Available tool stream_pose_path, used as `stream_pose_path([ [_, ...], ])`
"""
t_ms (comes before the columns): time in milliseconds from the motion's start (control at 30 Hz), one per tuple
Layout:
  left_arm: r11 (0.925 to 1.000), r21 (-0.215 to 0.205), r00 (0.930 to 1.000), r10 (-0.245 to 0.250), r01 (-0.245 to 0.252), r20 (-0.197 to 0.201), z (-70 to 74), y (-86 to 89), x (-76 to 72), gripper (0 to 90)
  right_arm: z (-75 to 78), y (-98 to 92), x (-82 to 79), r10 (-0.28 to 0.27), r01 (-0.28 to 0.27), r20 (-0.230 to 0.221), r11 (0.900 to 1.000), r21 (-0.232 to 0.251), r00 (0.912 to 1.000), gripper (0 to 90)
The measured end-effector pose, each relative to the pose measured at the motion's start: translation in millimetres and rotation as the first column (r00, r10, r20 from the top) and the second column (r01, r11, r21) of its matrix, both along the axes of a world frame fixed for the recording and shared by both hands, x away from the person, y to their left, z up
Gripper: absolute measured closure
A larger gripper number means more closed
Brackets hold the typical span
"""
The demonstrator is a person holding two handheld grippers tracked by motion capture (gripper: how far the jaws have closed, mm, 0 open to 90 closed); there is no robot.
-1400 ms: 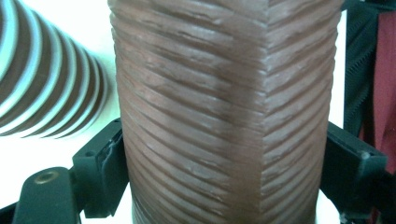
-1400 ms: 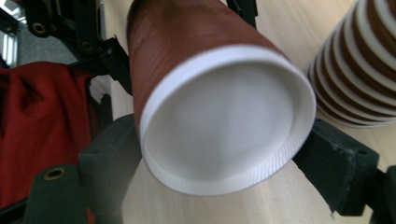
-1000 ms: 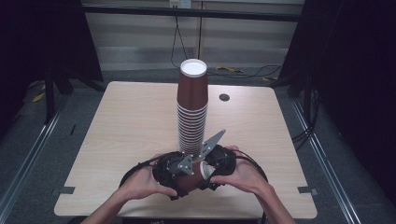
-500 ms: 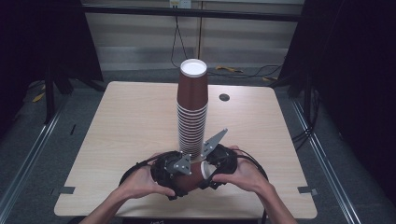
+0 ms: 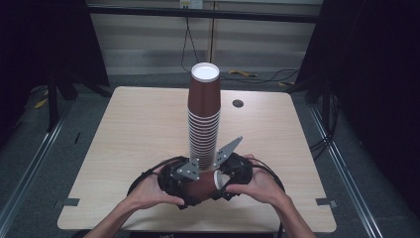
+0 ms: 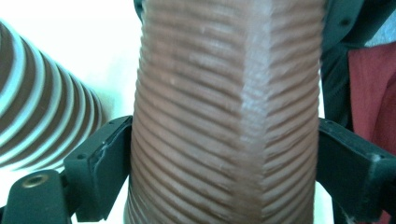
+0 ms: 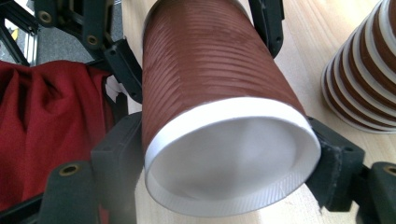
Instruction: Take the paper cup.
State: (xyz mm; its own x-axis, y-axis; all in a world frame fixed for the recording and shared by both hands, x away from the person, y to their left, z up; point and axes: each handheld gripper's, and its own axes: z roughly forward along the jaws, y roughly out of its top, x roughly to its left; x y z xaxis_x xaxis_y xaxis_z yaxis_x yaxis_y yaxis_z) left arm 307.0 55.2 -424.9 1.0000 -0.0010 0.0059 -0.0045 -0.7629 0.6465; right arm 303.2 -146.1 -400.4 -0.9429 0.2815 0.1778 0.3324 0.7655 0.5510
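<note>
The cup (image 7: 219, 107) looks like brown paper, ribbed all round with a matt finish and a smooth white rolled rim. Same paper on the stack (image 5: 203, 116). Table (image 5: 129, 129) is pale wood-look laminate, smooth. Jaws are matt black plastic, and there's red cloth (image 7: 44, 130), soft and creased.

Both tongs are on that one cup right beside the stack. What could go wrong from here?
1. Crushing: the left tongs and right tongs both clamp the same thin ribbed cup, one on its body, one near the rim. Pulling or squeezing unevenly could dent it.
2. Toppling: the tall stack stands just behind the hands. A bump while moving could knock it over.
3. Slipping: the cup lies sideways and tapers, so it may slide out of one grip.
</note>
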Motion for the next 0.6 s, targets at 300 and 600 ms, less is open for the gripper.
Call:
stream_pose_path([
  [300,0.9931,-0.111,0.9994,0.035,-0.036,-0.008,9.7,11.5,3.0,15.9,-3.4,-2.3,2.2,-0.015,0.015,0.005,1.0,0.002,0.9999,23.6],
  [600,0.9658,-0.222,0.991,0.131,-0.134,-0.026,19.1,31.5,8.9,15.8,2.1,-12.2,3.6,-0.069,0.067,0.053,0.997,0.036,0.9962,23.6],
])
